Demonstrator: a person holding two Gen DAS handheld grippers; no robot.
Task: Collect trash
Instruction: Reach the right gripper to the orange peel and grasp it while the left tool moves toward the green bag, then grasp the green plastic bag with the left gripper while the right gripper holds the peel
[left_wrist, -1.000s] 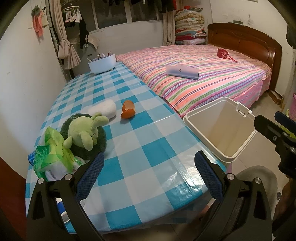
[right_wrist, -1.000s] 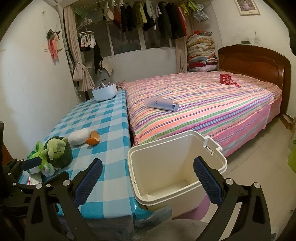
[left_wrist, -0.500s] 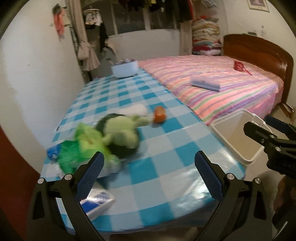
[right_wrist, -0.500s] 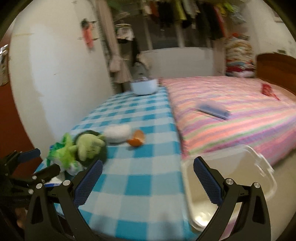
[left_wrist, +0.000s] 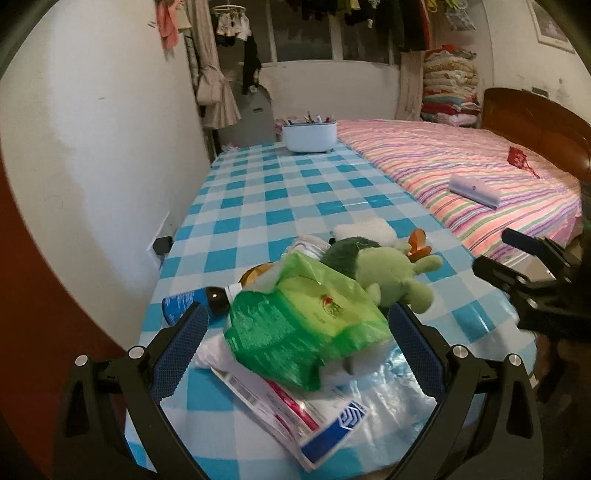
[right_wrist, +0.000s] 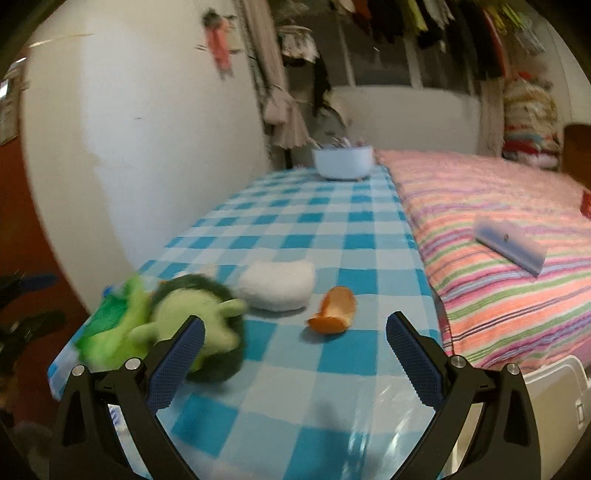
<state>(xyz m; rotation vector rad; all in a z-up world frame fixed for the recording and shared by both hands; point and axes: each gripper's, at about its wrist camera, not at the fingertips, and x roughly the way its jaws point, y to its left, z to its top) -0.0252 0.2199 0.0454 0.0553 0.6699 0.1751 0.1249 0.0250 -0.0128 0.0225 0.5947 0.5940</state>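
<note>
— Two grippers, both spread wide, nothing between the pads of either. Left gripper (left_wrist: 295, 347) now right over the near-left corner of the checked table (left_wrist: 288, 192), straddling a green plastic bag (left_wrist: 303, 325); half a second back, farther off and higher.

— And under that bag?

— Lying on a flat clear wrapper with red and blue print (left_wrist: 314, 406), touching it. Beside it a blue capped bottle (left_wrist: 195, 299) on its side, and a green plush toy (left_wrist: 384, 273) just behind.

— Right gripper (right_wrist: 293, 354)?

— Swung left and closer to the table since the earlier frame, hovering above the cloth; plush toy (right_wrist: 199, 332) by its left finger, blurred. Orange peel (right_wrist: 334, 310) ahead between the fingers, well short of the pads, with a white fluffy pad (right_wrist: 277, 284) just beside it.

— Bin?

— Only a corner of the white bin (right_wrist: 554, 384) at lower right, below the table edge beside the striped bed (right_wrist: 498, 266); a second ago, filling the right view.

— Farther back?

— White tub of small items (left_wrist: 309, 136) at the table's far end.
</note>
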